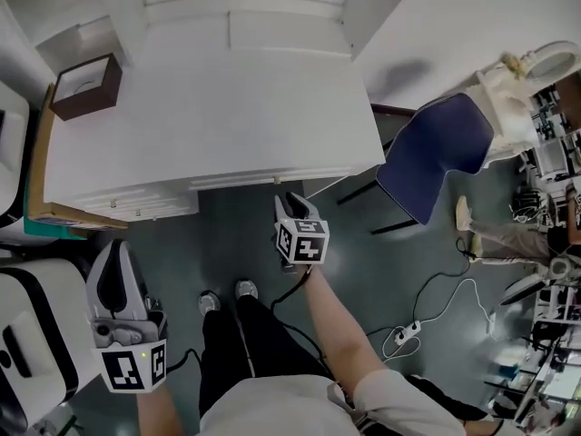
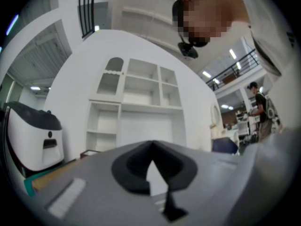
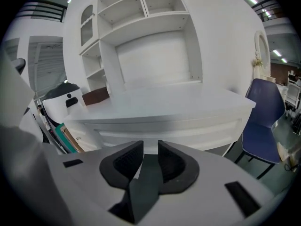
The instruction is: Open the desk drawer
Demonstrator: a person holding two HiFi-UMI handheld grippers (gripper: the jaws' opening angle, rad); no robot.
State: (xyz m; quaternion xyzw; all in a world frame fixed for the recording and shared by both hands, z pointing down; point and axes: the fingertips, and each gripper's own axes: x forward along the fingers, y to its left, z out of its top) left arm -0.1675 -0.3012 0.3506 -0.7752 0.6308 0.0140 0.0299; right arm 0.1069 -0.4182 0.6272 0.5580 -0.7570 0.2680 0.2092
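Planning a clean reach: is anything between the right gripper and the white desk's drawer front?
Nothing visible. The right gripper, jaws apart, faces the white drawer front directly; the blue padded chair stands off to the side.

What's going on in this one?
A person stands at a white desk with a hand-held gripper in each hand. The right hand-held gripper, jaws open and empty, points at the closed drawer under the desk's front edge, not touching it. The left hand-held gripper is held low aside, shut.
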